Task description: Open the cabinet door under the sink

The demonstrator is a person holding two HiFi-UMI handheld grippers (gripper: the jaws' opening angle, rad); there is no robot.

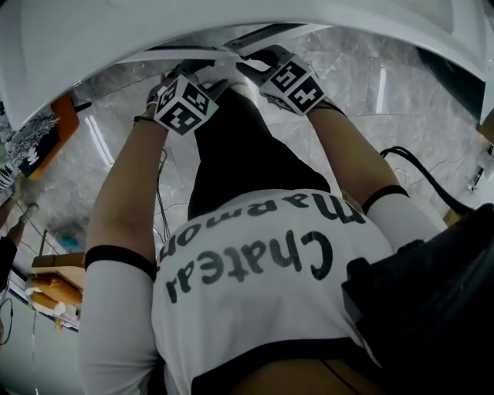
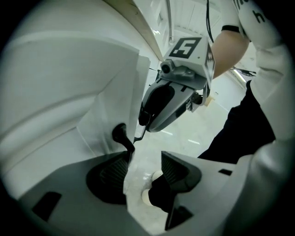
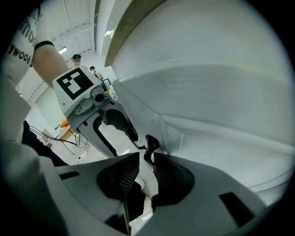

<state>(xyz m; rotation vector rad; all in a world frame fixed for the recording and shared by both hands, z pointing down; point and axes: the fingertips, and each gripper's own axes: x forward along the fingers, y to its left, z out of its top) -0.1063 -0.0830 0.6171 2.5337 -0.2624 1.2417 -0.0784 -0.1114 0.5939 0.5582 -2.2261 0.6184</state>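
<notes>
Now left gripper (image 2: 145, 159) stands wide, right gripper (image 3: 146, 159) narrow, neither pinching; a black handle (image 3: 151, 144) on the white door (image 3: 147, 110) sits just past both tips, perhaps touching the left's.

Both arms reach forward beneath a white rim (image 1: 231, 23). Left gripper (image 1: 202, 81) and right gripper (image 1: 258, 65) are close together, marker cubes facing the camera. Black trousers (image 1: 239, 154) between the arms. Marble floor (image 1: 401, 116); black cable (image 1: 417, 166) at right.

Left gripper (image 2: 144, 170) and right gripper (image 3: 140, 173) side by side under sink (image 1: 77, 38); door handle (image 3: 150, 146) just ahead of right fingers (image 3: 168, 173).
</notes>
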